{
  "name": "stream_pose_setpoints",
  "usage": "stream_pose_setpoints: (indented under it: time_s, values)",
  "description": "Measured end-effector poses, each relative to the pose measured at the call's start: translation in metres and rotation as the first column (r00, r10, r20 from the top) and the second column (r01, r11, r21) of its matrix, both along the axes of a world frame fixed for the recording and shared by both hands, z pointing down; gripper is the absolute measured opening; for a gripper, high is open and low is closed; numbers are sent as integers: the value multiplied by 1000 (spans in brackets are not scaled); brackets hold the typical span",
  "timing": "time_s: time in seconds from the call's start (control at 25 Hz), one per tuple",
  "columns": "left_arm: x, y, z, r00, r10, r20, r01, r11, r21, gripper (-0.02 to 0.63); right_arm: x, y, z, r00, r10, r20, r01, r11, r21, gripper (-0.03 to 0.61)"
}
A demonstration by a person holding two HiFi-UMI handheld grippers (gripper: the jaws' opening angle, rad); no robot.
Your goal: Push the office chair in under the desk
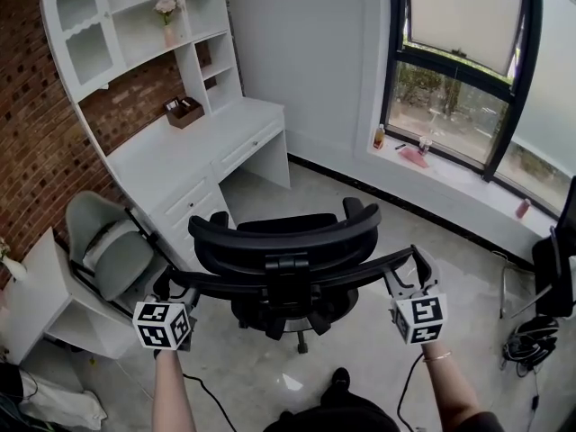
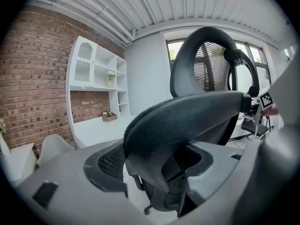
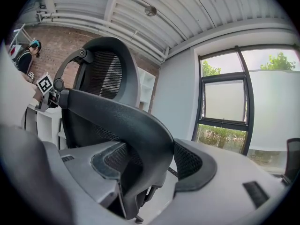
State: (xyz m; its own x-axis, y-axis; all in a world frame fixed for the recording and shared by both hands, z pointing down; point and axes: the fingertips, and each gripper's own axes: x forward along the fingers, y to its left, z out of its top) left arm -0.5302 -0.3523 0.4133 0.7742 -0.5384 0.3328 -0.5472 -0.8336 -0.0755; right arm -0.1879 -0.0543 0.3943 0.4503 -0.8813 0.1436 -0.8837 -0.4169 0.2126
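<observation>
A black mesh office chair (image 1: 286,241) stands on the floor in the middle of the head view, its back toward me and its seat facing the white desk (image 1: 193,138) at the upper left. My left gripper (image 1: 169,288) is shut on the left end of the chair's curved back frame (image 2: 187,121), which fills the gap between the jaws (image 2: 159,168). My right gripper (image 1: 407,273) is shut on the right end of the same frame (image 3: 117,121), with a padded jaw on each side (image 3: 145,168). The desk's kneehole is open at its right end.
A grey shell chair (image 1: 112,250) and a low white side table (image 1: 40,291) stand at the left. A shelf unit (image 1: 135,25) tops the desk. Bottles sit on the window sill (image 1: 450,165). A black chair (image 1: 553,259) and cables (image 1: 526,340) are at the right.
</observation>
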Motion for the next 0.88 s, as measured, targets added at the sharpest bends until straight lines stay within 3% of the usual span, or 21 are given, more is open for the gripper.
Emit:
stream_pose_setpoints:
  time_s: [0.2, 0.88]
  values:
    - [30, -8, 7, 1000, -14, -3, 14, 1000, 2, 298, 37, -16, 7, 1000, -19, -1, 19, 1000, 7, 265]
    - [180, -26, 3, 994, -105, 11, 105, 994, 9, 296, 220, -80, 1, 994, -105, 7, 104, 994, 44, 265]
